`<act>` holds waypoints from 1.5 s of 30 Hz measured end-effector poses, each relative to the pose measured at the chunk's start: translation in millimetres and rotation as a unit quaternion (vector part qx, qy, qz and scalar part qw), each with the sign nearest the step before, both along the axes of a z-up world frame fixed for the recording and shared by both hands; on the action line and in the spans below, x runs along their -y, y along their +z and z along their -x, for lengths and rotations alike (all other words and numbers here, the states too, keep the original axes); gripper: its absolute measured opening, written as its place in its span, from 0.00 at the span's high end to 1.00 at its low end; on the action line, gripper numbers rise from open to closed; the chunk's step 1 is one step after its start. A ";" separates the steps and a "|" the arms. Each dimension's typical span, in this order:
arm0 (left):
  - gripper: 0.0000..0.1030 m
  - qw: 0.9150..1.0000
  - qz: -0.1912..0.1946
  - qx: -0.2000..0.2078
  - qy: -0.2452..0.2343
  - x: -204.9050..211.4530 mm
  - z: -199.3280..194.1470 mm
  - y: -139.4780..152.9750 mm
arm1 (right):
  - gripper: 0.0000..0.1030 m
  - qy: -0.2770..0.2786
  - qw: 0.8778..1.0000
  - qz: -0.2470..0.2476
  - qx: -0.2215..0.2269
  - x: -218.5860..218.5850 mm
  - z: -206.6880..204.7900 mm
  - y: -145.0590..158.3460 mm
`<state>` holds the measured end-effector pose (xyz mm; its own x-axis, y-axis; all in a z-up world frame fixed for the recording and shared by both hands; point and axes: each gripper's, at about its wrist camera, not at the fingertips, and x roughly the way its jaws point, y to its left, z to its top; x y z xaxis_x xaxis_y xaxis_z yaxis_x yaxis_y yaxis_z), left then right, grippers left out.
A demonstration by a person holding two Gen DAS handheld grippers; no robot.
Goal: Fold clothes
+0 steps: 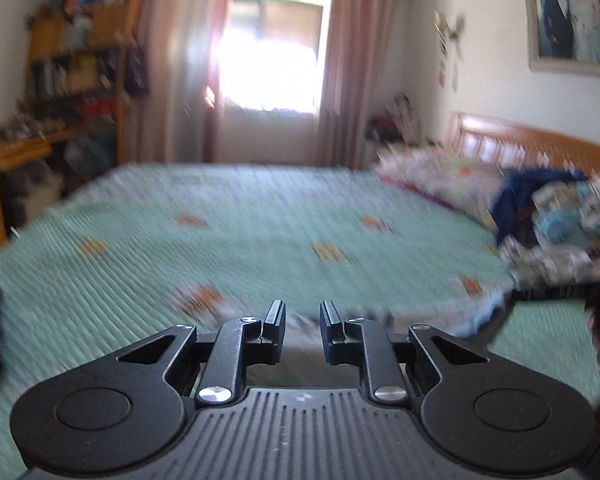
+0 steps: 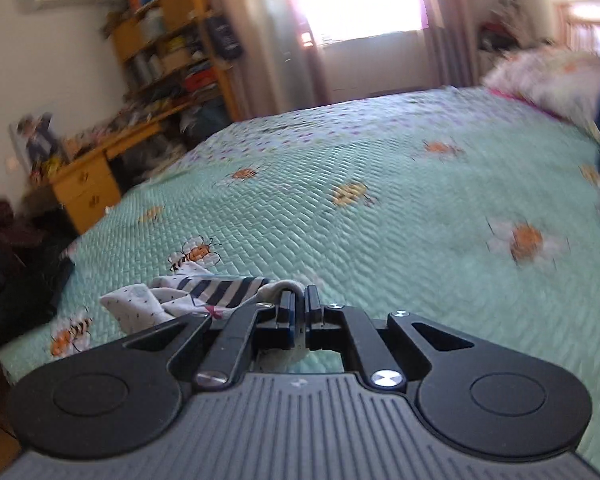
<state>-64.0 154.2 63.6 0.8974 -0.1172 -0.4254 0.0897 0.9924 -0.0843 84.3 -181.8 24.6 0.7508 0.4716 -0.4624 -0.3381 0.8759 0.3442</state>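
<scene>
Green bedspread (image 2: 380, 216) underlies right tool (image 2: 300, 300) pinching striped garment (image 2: 220, 292) (bookshelf (image 2: 168, 40) crammed).

Your right gripper (image 2: 300, 304) is matt black plastic with shiny metal screws (image 2: 386, 379). The garment (image 2: 204, 294) looks like soft cloth, striped and dotted. The bedspread (image 2: 380, 220) is quilted fabric, faintly glossy. The desk (image 2: 88, 184) is smooth varnished wood.

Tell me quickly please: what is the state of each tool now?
Left tool: open, holding nothing.
Right tool: closed on the small garment, white with navy stripes.
</scene>
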 end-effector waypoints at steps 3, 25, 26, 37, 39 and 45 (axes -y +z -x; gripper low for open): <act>0.80 0.999 -0.004 -0.025 -0.034 27.0 -4.5 -23.7 | 0.96 -0.042 0.997 -0.058 -0.005 29.1 8.4 9.1; 0.80 0.996 0.014 -0.020 -0.087 72.8 -15.0 -11.4 | 0.96 -0.129 0.991 -0.021 0.006 28.9 44.0 79.8; 0.80 0.996 0.015 -0.018 -0.084 70.7 -12.7 -9.9 | 0.96 -0.111 0.994 -0.016 0.012 11.4 44.4 84.8; 0.57 0.998 0.033 -0.039 -0.049 43.1 1.4 -27.9 | 0.41 0.032 0.997 0.056 -0.038 -103.5 36.8 72.2; 0.47 0.997 0.037 -0.046 -0.048 41.0 3.0 -33.8 | 0.41 0.017 0.996 0.069 -0.055 -91.5 46.0 48.2; 0.25 0.993 0.050 -0.076 -0.079 63.4 -6.3 -56.5 | 0.40 -0.047 0.991 0.017 -0.128 -21.1 69.8 -8.1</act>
<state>-57.7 90.8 7.1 0.7913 -0.2993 -0.5331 0.2215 0.9531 -0.2063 14.4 -160.7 16.5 0.6472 0.3854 -0.6577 -0.1599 0.9122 0.3772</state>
